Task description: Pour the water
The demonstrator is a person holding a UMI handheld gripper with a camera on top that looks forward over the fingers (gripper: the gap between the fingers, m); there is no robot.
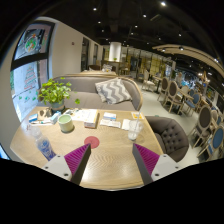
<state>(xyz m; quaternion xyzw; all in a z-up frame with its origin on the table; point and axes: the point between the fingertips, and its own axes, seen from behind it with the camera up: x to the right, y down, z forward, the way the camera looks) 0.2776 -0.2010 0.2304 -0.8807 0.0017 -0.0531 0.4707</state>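
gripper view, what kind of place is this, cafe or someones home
Probably a cafe or lounge: a wooden table with a potted plant, a sofa behind it, and many more chairs under ceiling spotlights. The gripper hangs open above the table.

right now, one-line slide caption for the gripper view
Open fingers hover above a wooden table bearing a potted plant, a green cup and a clear pitcher.

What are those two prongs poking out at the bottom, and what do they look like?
They belong to the handheld gripper: two pale, light-coloured fingers that narrow toward their tips, each with a magenta pad on its inner face. No cables, markings, hand or sleeve show.
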